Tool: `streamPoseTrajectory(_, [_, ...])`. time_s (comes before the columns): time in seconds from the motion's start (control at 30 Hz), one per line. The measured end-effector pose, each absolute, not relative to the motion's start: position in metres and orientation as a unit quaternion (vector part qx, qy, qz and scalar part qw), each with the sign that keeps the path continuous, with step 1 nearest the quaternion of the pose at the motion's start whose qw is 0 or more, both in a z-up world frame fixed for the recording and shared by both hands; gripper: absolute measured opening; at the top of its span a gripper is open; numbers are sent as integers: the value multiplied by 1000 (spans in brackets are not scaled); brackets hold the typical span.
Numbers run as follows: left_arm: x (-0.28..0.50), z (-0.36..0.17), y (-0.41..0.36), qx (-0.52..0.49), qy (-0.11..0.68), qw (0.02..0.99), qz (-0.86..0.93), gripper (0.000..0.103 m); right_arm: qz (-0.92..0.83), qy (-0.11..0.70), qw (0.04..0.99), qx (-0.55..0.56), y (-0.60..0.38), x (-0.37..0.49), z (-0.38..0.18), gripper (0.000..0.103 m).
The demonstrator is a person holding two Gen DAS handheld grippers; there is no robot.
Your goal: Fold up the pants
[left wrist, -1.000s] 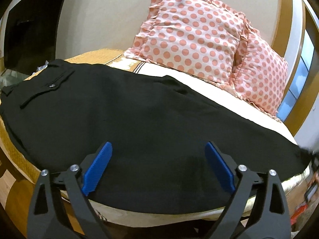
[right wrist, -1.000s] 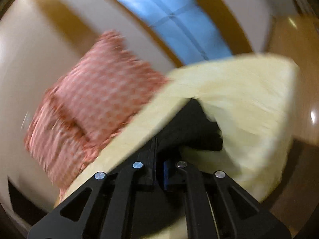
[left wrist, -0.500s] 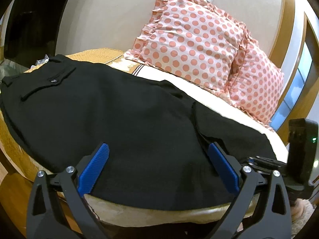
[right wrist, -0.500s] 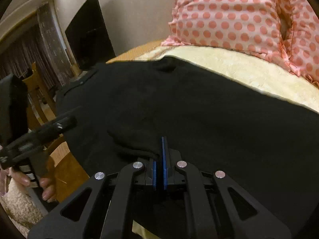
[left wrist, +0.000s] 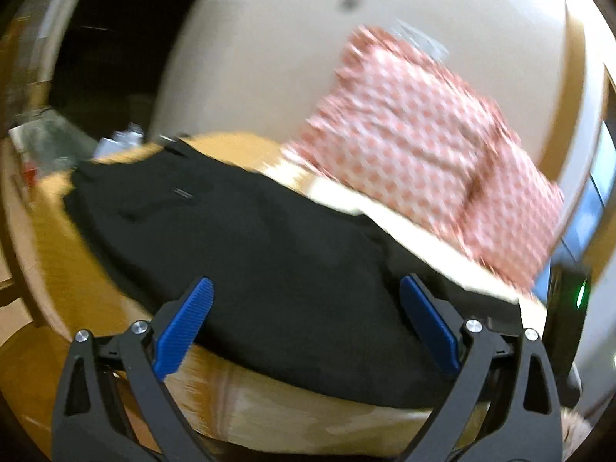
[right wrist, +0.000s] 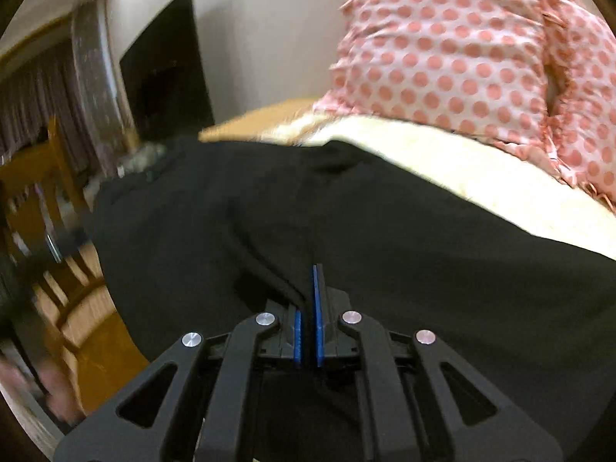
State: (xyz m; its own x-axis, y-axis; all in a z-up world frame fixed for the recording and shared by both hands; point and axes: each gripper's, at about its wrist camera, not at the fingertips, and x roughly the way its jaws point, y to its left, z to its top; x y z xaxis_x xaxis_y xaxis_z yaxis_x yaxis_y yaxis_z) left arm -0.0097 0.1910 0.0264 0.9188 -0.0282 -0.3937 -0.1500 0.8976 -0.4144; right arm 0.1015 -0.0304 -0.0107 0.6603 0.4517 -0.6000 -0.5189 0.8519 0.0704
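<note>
Black pants (left wrist: 269, 250) lie across the bed, waistband with a pocket button at the far left. The leg end has been brought over onto the rest of the pants (right wrist: 423, 269), and its edge runs as a dark ridge into my right gripper (right wrist: 310, 288). Its blue pads stand a sliver apart and are opening, with that cloth edge still between them. My left gripper (left wrist: 304, 288) is wide open at the near edge of the bed, nothing between its fingers, the pants just beyond its tips.
Two pink dotted pillows (left wrist: 415, 142) lean on the wall behind a cream blanket (right wrist: 481, 169). A wooden chair (right wrist: 50, 192) stands left of the bed, a dark screen (right wrist: 165, 65) hangs on the wall. A blurred hand (right wrist: 50, 392) shows low left.
The right gripper swung from the bed's far end across the pants, carrying the leg end over them; its pads have parted slightly. The left gripper shifted and rolled, still open.
</note>
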Motion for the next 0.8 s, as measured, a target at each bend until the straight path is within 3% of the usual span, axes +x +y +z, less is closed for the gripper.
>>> streamPoseTrajectory(0.07, [-15, 28, 213, -242, 194, 949, 54, 98, 277, 320, 902, -82, -25, 91, -17, 32])
streamPoseTrajectory(0.1, [-16, 28, 224, -253, 196, 945, 67, 98, 289, 313, 900, -90, -24, 80, -19, 50])
streamPoseTrajectory(0.13, [-16, 26, 238, -271, 200, 938, 78, 98, 306, 312, 895, -96, -24, 75, -18, 58])
streamPoseTrajectory(0.43, [1, 3, 308, -390, 237, 885, 99, 94, 299, 295, 908, 13, -71, 79, 3, 58])
streamPoseTrajectory(0.8, [11, 10, 282, -394, 249, 882, 68, 91, 289, 300, 909, 29, -80, 86, -2, 58])
